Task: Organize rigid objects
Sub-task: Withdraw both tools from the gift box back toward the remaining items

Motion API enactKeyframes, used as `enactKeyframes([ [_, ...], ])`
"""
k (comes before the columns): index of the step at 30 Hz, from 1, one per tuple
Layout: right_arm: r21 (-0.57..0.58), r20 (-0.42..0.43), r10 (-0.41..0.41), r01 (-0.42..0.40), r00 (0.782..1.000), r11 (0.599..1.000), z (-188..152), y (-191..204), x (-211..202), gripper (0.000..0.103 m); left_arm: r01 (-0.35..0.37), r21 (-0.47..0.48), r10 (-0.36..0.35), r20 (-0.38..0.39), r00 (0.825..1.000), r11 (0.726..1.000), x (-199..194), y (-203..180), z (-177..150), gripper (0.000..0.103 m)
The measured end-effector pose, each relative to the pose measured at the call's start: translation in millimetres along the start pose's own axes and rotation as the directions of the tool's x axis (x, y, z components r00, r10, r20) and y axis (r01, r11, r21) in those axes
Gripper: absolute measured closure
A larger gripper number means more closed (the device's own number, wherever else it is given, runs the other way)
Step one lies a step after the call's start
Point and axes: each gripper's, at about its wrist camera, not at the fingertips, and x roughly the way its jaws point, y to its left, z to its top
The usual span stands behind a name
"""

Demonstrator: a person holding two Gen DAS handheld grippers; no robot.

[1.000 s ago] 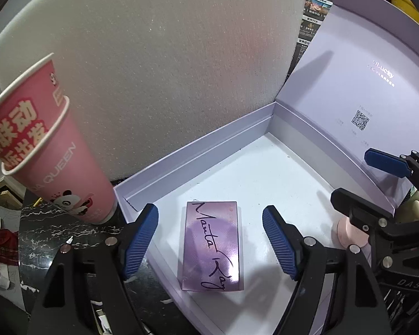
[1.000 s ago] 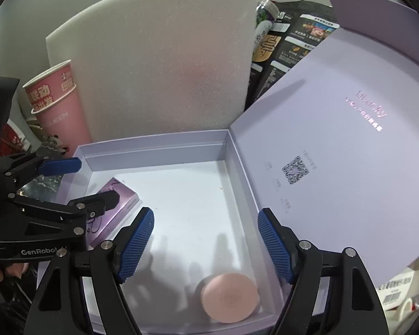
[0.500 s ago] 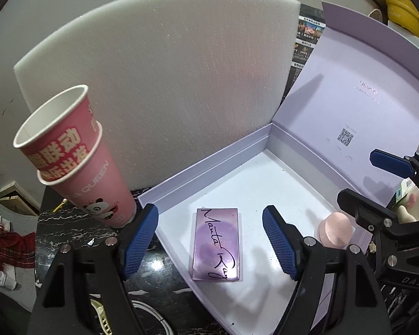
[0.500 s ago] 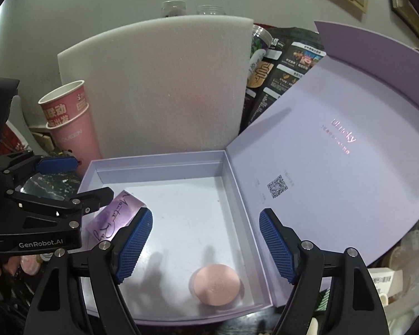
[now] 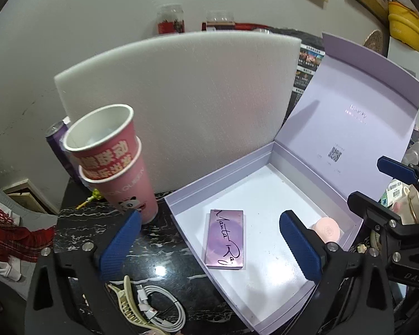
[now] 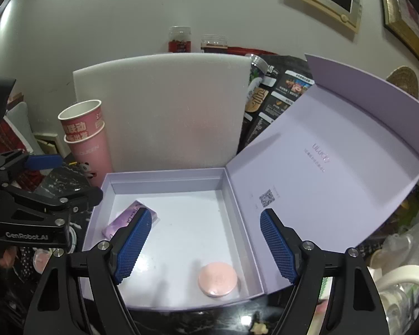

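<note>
- Lilac card forms the open box (image 5: 178, 203), taken here as the landmark in the left wrist view; its lid (image 5: 357, 128) is stood up at the far right side.
- Inside the box, a purple palette (image 5: 226, 238) is laid flat near the left wall, and a pink round compact (image 5: 327, 228) is seen at the right wall, well apart from it.
- The left gripper (image 5: 209, 247) is held above the box's near-left corner, jaws spread wide, nothing between them.
- Left of the box, stacked pink paper cups (image 5: 117, 162) are stood; a white foam sheet (image 5: 178, 106) is propped behind; a white cable (image 5: 164, 307) is coiled in front.
- In the right wrist view, the right gripper (image 6: 202, 247) is held over the box (image 6: 164, 174), jaws apart and empty.
- The palette (image 6: 125, 219) is partly hidden by the left finger; the compact (image 6: 218, 278) is set in the near-right corner.
</note>
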Motion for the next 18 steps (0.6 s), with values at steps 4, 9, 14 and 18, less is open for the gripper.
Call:
enactKeyframes([
  [4,-0.004,0.016,-0.006,0.006,1.000,1.000,0.1,3.9,-11.7,0.019,-0.014,0.000,0.014,0.018,1.000,1.000,-13.3,1.4,-1.1,0.002],
  [9,-0.007,0.041,-0.004,0.004,0.999,1.000,-0.4,9.1,-27.6,0.018,-0.029,-0.005,0.029,0.044,0.999,1.000,-33.3,6.0,-4.9,0.002],
  [14,-0.013,0.066,0.000,0.001,0.998,1.000,-0.7,15.4,-44.0,0.013,-0.047,-0.017,0.048,0.073,0.996,0.999,-55.3,12.7,-10.5,0.002],
  [18,-0.017,0.089,0.011,-0.009,0.996,1.000,-1.3,21.4,-58.1,0.011,-0.070,-0.024,0.071,0.090,0.993,0.997,-72.6,18.1,-16.3,0.001],
])
